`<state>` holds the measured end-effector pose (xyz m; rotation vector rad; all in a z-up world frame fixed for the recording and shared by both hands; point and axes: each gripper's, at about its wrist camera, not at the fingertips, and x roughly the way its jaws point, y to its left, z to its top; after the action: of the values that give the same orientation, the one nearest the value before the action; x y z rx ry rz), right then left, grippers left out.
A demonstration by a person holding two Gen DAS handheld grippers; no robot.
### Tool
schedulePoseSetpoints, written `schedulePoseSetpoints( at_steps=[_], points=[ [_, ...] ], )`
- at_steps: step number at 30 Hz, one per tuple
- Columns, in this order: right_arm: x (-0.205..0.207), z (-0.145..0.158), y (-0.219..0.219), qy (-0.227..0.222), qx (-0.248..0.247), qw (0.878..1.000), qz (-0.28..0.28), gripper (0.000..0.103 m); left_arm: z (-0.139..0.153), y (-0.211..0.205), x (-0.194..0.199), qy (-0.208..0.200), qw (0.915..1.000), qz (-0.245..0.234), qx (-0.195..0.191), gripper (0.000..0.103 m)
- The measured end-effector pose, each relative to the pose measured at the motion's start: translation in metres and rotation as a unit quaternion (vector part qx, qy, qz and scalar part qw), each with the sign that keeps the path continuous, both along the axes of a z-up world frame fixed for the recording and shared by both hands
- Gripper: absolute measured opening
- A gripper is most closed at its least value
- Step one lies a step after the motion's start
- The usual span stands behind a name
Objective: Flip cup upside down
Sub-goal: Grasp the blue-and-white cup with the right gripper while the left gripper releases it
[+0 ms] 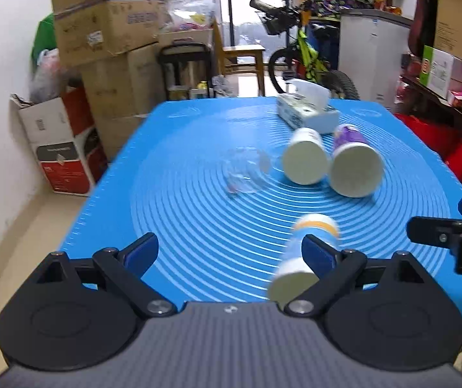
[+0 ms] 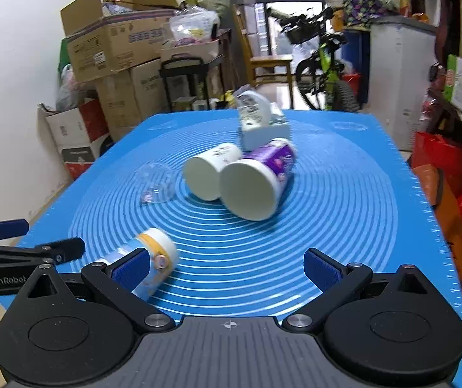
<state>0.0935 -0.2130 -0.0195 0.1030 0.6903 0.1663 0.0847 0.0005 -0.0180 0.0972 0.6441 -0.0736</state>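
Status: no cup has been flipped yet. Four cups lie on their sides on the blue ringed silicone mat (image 1: 173,213); none stands rim-down.

The nearest one — a white paper cup with a yellow-orange band (image 2: 148,260) — lies at the front of the mat, blurred, between the two tools. It appears just beside the right finger of the left gripper (image 1: 231,252), but contact cannot be confirmed. The left gripper's fingers are spread wide and grasp nothing. The right gripper (image 2: 227,265) is likewise released and empty.

Remaining, by judgement: grasp, rotate, set down rim-down.

Surroundings:
- A white printed paper cup (image 2: 210,171) and a purple printed paper cup (image 2: 258,182) lie touching, mouths toward the cameras.
- A clear plastic cup (image 2: 156,182) lies to their left.
- A white tissue box (image 1: 308,111) sits behind them — well clear of the near cup.

Nothing blocks the near cup; rolling is the likely risk.
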Motion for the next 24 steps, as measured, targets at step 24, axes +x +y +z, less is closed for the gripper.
schedulePoseSetpoints(
  at_steps=[24],
  points=[
    [0.108,-0.047,0.058,0.252,0.136,0.957,0.034,0.081,-0.013,0.059,0.008,0.004,0.9981,0.06,0.008,0.099]
  ],
)
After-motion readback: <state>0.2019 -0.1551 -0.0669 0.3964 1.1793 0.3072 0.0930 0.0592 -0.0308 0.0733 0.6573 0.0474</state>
